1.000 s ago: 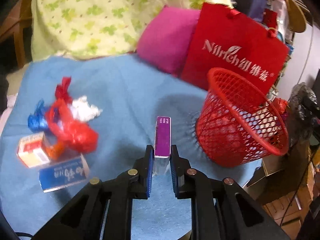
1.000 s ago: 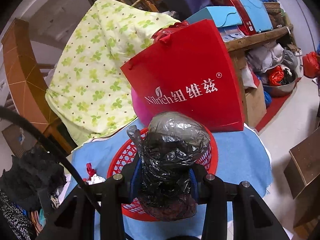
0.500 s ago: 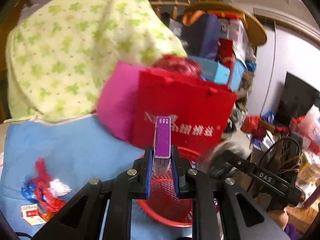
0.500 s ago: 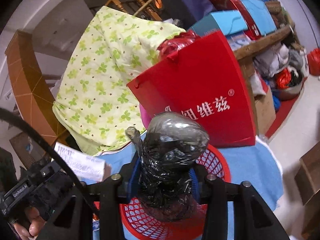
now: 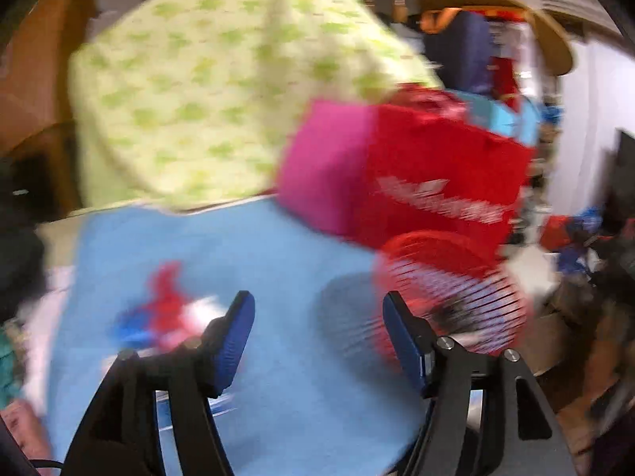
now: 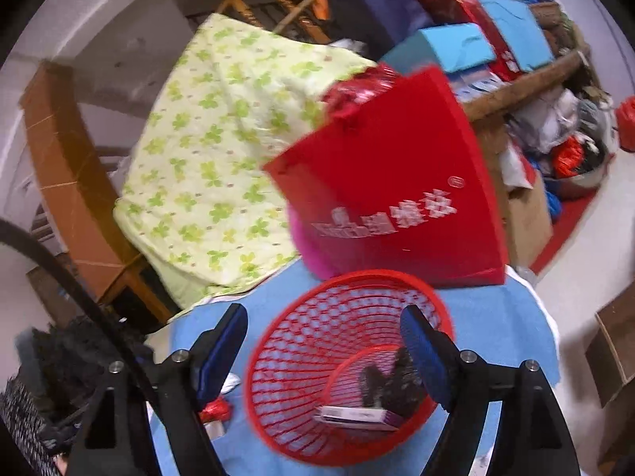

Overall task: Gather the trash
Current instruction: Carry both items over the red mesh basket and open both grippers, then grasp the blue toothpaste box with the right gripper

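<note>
Drop step in hand: 2 grippers, left gripper (image 5: 317, 325) and right gripper (image 6: 323, 341), opening with nothing between them, purple box (image 6: 357, 413) and black bag (image 6: 391, 377) in red basket (image 6: 278, 357); next, reaching the trash pile (image 5: 166, 313).

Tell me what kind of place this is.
Likely a cluttered home room, perhaps used for storage: a green-patterned quilt draped over wooden furniture, stacked boxes and bags on a shelf, and a red mesh basket on a blue cloth.
</note>
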